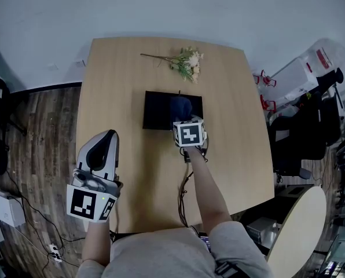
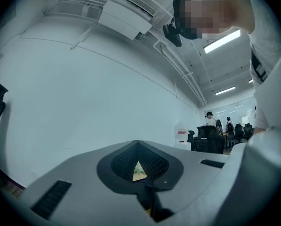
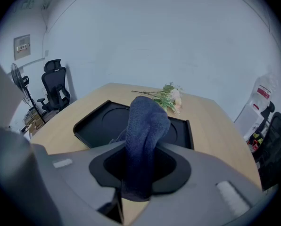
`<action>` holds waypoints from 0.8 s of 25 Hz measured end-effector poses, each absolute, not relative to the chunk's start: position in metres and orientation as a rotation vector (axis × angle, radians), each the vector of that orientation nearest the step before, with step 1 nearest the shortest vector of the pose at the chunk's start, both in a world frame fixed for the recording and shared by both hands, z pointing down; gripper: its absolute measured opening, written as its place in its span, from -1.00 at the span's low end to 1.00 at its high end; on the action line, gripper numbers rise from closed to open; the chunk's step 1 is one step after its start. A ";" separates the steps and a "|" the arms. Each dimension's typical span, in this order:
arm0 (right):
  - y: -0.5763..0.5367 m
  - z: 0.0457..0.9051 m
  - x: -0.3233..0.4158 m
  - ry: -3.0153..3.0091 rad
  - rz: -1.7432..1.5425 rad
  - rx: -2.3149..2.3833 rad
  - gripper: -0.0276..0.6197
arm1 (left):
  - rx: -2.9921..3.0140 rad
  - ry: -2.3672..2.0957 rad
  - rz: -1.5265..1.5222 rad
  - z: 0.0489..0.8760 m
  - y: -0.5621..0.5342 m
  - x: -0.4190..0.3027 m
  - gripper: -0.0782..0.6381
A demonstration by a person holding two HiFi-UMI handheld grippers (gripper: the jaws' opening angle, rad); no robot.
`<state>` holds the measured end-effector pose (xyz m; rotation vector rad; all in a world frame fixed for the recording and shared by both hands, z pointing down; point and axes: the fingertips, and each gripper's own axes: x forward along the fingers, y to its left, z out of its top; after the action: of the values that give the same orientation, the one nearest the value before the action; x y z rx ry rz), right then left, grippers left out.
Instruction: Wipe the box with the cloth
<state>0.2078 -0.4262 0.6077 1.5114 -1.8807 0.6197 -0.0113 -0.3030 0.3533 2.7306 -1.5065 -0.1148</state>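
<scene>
A flat black box (image 1: 161, 110) lies in the middle of the wooden table; the right gripper view shows the black box (image 3: 103, 126) just ahead of the jaws. My right gripper (image 1: 185, 116) hangs over its near right part, shut on a dark blue cloth (image 3: 143, 140); in the head view the blue cloth (image 1: 182, 106) bulges out over the box. My left gripper (image 1: 98, 154) is held off the table's near left edge, tilted upward, its jaws closed with nothing between them.
A sprig of artificial flowers (image 1: 185, 62) lies on the table (image 1: 114, 86) behind the box. A cable (image 1: 185, 184) trails from the right gripper toward the person. Chairs and clutter stand to the right of the table.
</scene>
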 end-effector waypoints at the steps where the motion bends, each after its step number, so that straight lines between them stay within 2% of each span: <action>1: -0.425 0.607 0.213 -1.872 0.623 1.518 -0.55 | 2.733 -1.502 -0.114 0.353 -0.303 -0.009 -0.76; 20: -0.412 0.608 0.276 -1.770 0.662 1.627 -0.55 | 2.769 -1.462 -0.118 0.348 -0.295 0.007 -0.76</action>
<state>0.2758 -0.4118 0.6085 1.6268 -1.7698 0.6620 0.0071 -0.2949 0.3478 2.7688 -1.4617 -0.1178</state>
